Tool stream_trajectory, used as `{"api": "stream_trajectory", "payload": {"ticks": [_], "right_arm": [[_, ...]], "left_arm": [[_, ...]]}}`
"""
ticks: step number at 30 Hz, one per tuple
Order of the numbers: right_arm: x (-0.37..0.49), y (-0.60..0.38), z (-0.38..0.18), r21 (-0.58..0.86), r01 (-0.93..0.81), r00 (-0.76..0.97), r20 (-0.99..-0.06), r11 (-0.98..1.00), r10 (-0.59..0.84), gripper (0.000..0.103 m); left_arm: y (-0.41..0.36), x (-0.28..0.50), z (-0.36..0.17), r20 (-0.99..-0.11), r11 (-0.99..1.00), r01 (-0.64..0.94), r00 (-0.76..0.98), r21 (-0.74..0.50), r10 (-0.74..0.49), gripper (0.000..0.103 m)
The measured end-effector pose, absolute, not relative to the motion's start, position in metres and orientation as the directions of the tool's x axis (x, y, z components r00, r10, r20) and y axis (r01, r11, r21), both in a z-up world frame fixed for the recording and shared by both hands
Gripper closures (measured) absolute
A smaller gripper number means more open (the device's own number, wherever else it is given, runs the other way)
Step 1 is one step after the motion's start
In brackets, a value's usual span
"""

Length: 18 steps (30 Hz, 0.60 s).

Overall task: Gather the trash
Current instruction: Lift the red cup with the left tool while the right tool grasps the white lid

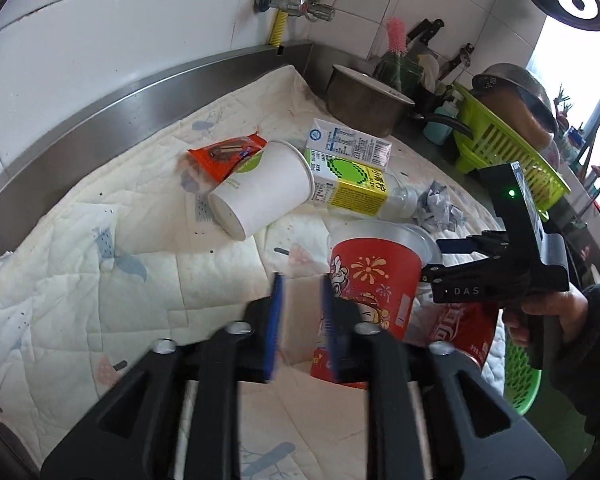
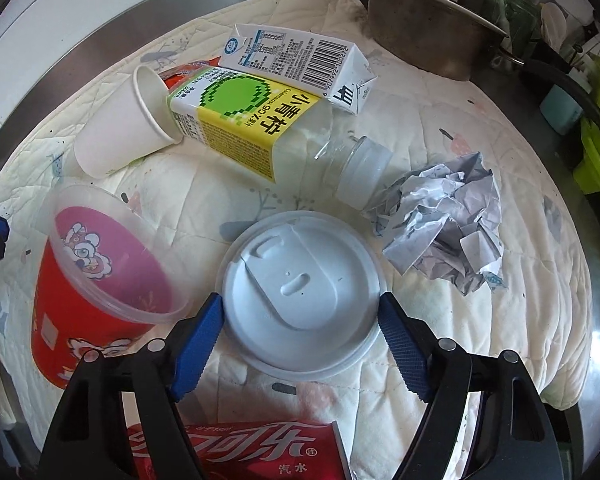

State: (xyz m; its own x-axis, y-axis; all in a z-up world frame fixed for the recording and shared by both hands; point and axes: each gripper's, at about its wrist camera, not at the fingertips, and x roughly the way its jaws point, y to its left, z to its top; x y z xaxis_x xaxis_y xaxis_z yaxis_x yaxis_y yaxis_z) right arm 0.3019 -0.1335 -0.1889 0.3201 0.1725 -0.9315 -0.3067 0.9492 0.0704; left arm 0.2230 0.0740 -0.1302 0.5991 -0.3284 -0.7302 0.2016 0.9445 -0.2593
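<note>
Trash lies on a quilted cloth (image 2: 480,340). My right gripper (image 2: 300,305) points down at a white plastic lid (image 2: 300,272); its blue pads (image 2: 400,340) touch the lid's rim on both sides. Left of the lid, a red printed cup (image 2: 100,280) with a clear rim lies on its side. My left gripper (image 1: 302,320) hangs open above bare cloth, the red cup (image 1: 376,280) just right of its right finger. A white paper cup (image 1: 260,192), a yellow-green labelled bottle (image 2: 244,120), a milk carton (image 2: 300,60), an orange wrapper (image 1: 224,156) and crumpled paper (image 2: 448,220) lie further back.
A red cola label (image 2: 252,452) lies under the right gripper. A metal pot (image 2: 420,28) stands at the back right, next to a green dish rack (image 1: 500,148). A green basket (image 1: 520,372) sits low on the right, behind the hand (image 1: 548,312) that holds the right gripper.
</note>
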Motion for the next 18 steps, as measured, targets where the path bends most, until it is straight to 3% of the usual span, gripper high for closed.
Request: {"api": "stream_trajectory", "payload": {"ticks": [1, 4, 6, 18], "right_arm": [[0.300, -0.134, -0.189, 0.071, -0.309, 0.322, -0.931, 0.948, 0.175, 0.028], [0.298, -0.136, -0.187, 0.082, -0.302, 0.329, -0.926, 0.950, 0.185, 0.028], [0.296, -0.139, -0.185, 0.085, -0.303, 0.332, -0.924, 0.949, 0.189, 0.028], [0.268, -0.176, -0.124, 0.148, -0.277, 0.450, -0.853, 0.949, 0.264, 0.028]], "left_arm": [[0.072, 0.222, -0.130, -0.730, 0.945, 0.200, 0.600, -0.257, -0.326, 0.051], [0.062, 0.220, -0.127, -0.719, 0.930, 0.246, 0.590, -0.272, -0.366, 0.045], [0.053, 0.221, -0.129, -0.728, 0.926, 0.269, 0.575, -0.264, -0.375, 0.035], [0.012, 0.243, -0.164, -0.799, 0.916, 0.325, 0.472, -0.234, -0.372, 0.030]]}}
